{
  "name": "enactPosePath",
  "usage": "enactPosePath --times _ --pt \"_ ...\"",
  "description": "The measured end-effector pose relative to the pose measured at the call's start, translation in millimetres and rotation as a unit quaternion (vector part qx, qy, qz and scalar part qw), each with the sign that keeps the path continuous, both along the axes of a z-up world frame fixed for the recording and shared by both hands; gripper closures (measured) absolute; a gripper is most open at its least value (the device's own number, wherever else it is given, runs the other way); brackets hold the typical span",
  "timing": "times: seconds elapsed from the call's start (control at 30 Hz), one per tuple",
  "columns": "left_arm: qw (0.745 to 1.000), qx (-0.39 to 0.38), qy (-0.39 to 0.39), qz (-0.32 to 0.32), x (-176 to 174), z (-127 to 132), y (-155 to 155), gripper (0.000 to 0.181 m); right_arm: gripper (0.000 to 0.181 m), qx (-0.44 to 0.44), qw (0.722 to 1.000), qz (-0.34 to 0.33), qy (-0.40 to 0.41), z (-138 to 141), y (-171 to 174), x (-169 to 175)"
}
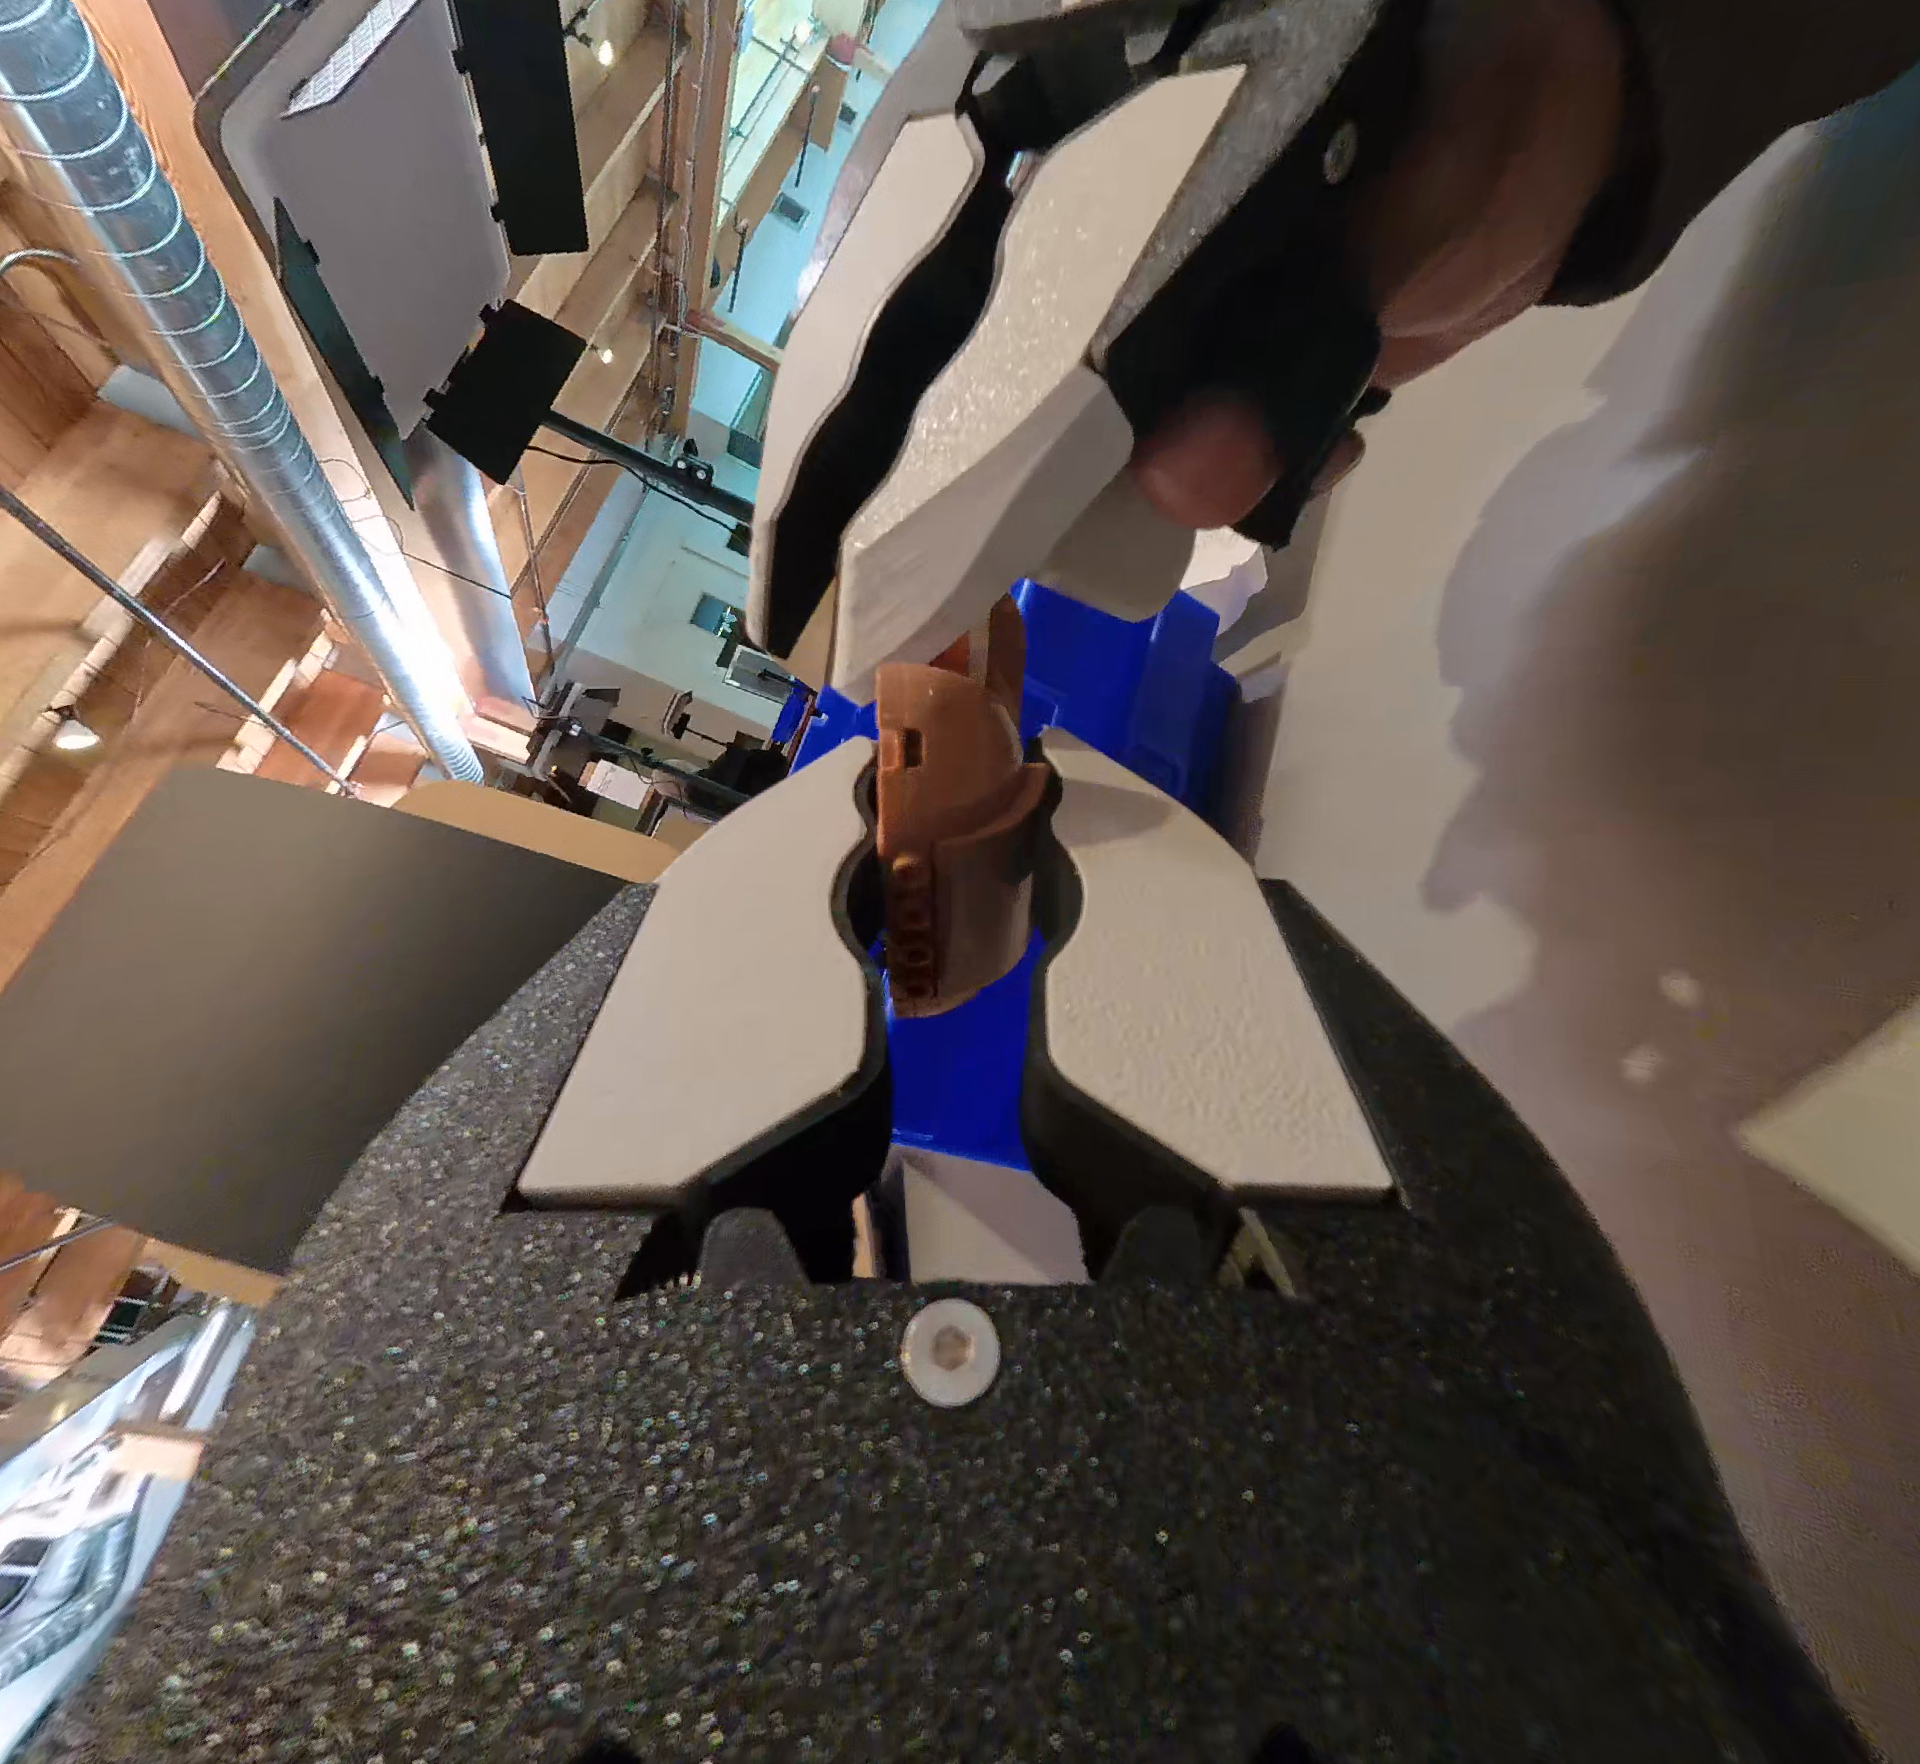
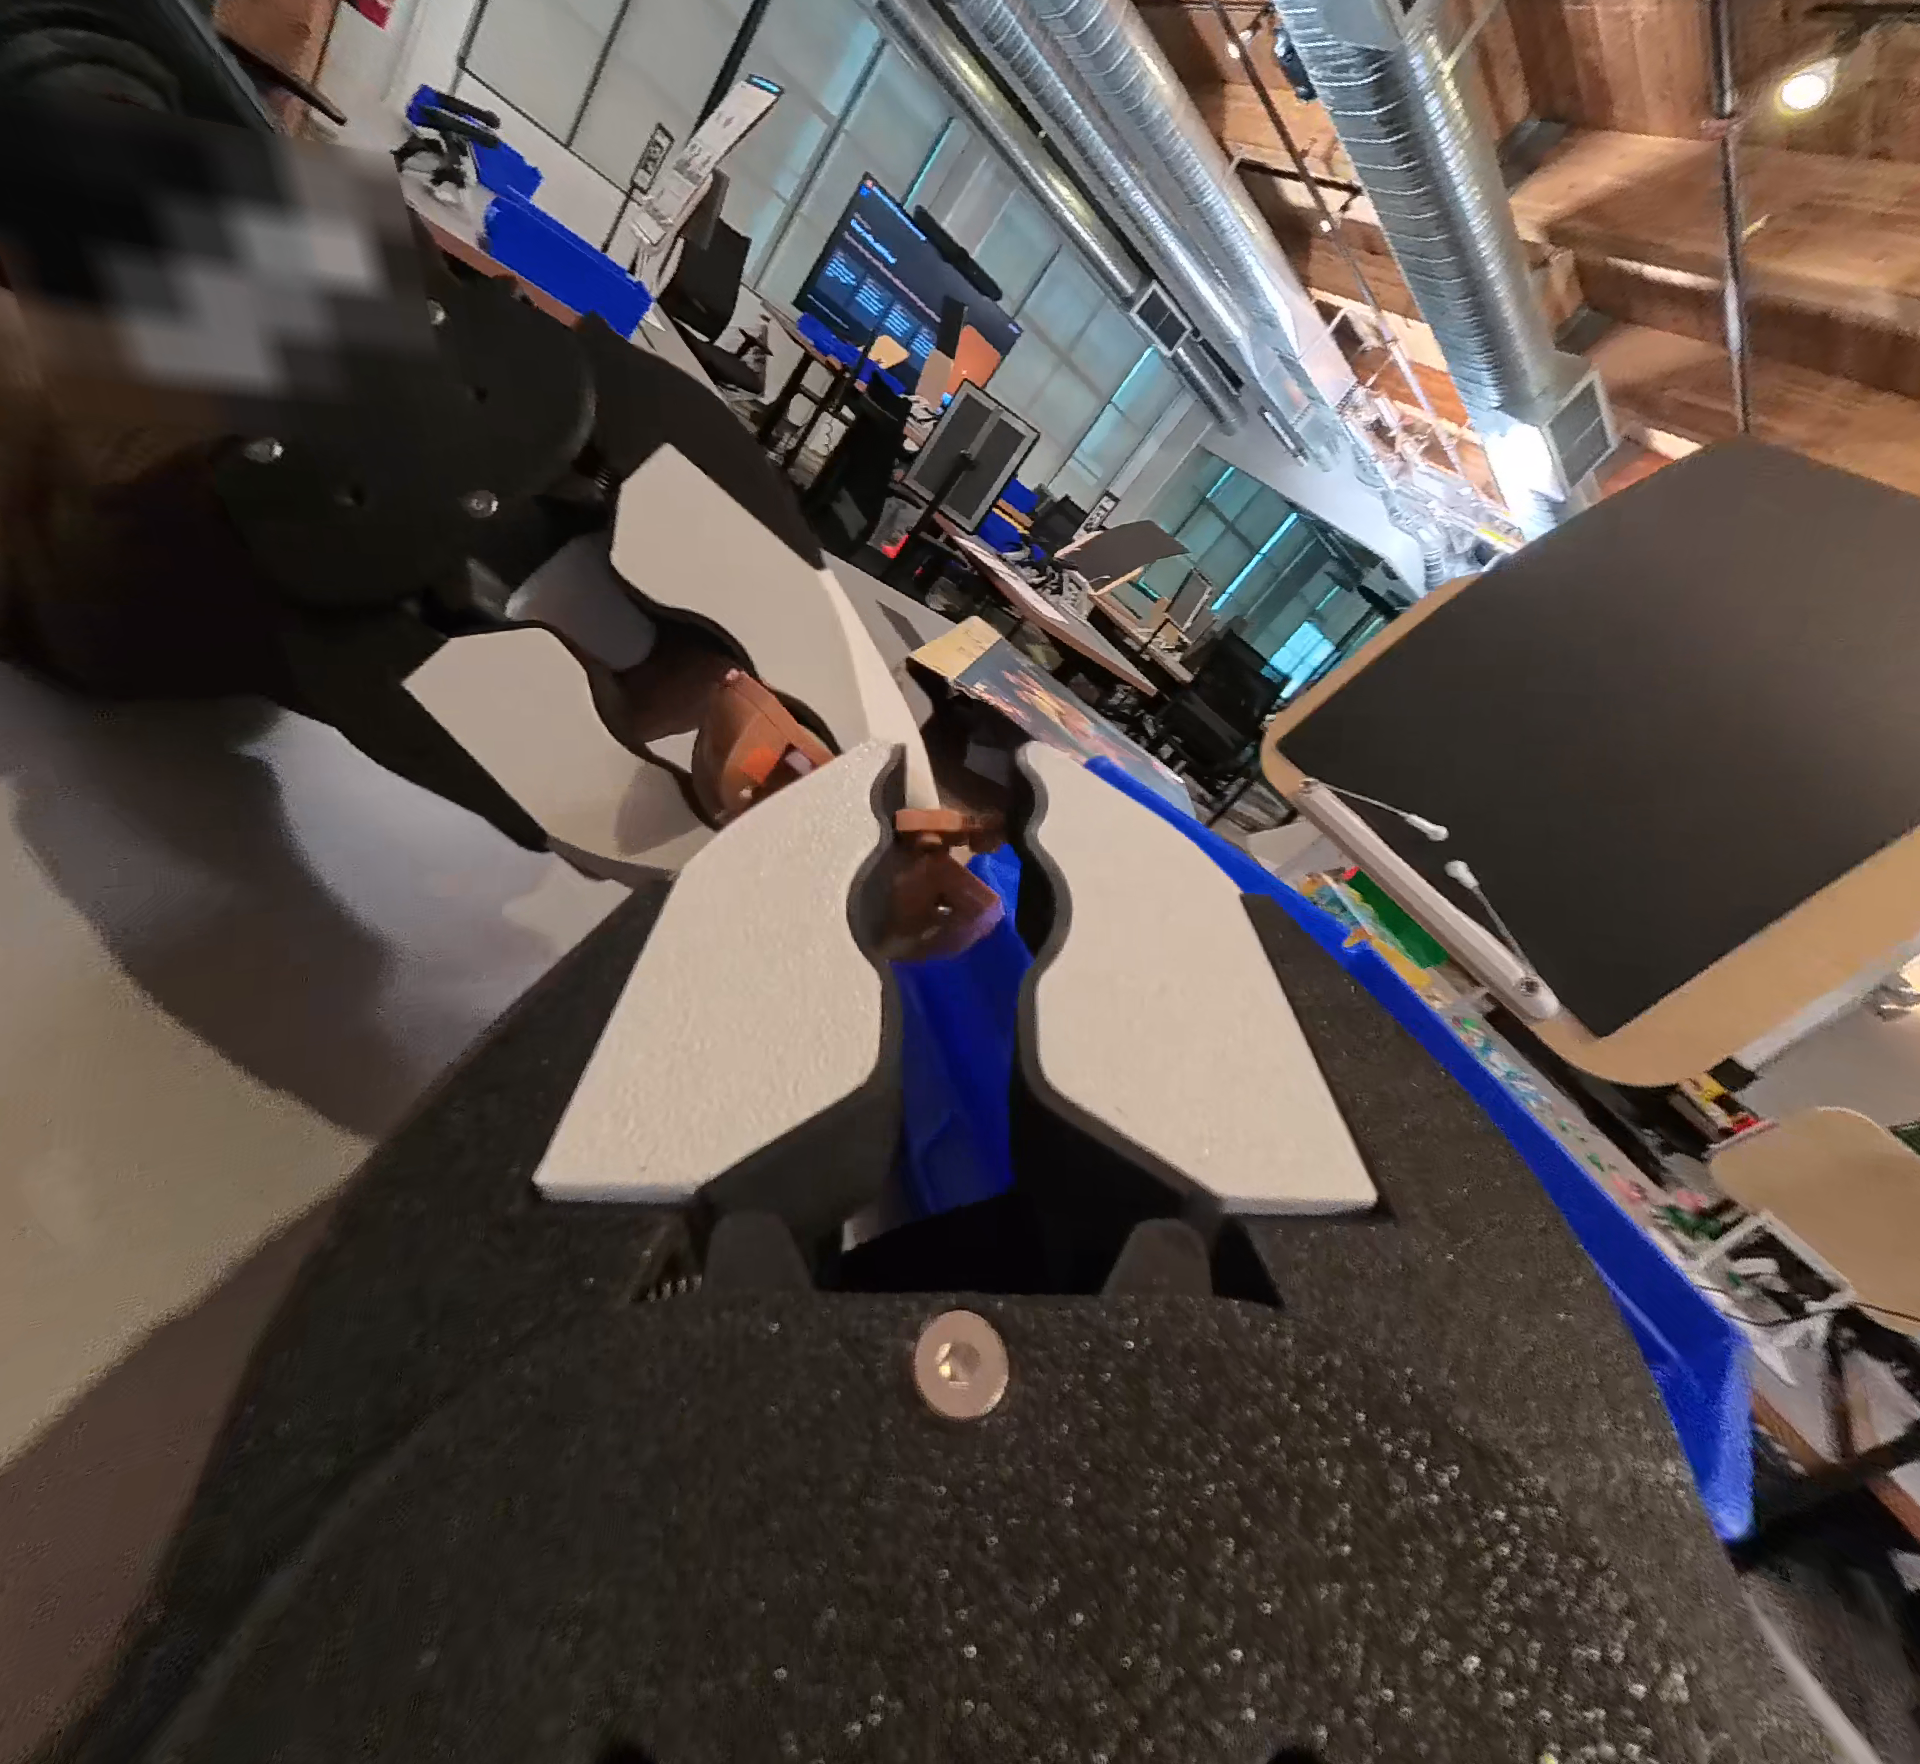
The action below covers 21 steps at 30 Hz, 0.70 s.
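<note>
While both grippers meet tip to tip, left gripper clamps the brown connector lengthwise along its fingers, and right gripper pinches a brown clip at its far end.

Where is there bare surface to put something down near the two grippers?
The white tabletop beside the left gripper looks bare, shadows only. It is crowded along the blue bin next to the right gripper, where small colourful items lie.
</note>
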<state>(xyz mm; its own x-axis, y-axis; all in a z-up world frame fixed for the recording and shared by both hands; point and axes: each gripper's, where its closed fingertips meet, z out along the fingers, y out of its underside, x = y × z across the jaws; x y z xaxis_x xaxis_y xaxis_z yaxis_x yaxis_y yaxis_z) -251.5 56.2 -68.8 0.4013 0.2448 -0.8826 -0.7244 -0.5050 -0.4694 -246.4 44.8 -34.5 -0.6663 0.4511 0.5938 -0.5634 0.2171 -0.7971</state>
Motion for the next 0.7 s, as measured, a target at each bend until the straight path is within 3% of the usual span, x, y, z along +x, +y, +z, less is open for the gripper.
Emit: enactPosePath --times 0.27,0.5,0.7 --pt "1.000 -0.006 0.017 0.014 -2.5 -0.6 -1.0 0.157 0.163 -0.012 1.000 0.012 -0.021 -2.9 0.3 -2.3" --pt "1.000 0.000 0.004 0.007 -1.4 -0.6 0.6 0.157 0.164 -0.041 0.993 0.067 -0.083 -2.5 0.7 -0.2" --pt "1.000 0.001 -0.009 0.018 -8.1 -2.9 -1.9 0.157 0.164 -0.069 0.992 0.066 -0.079 10.5 10.9 -4.2"
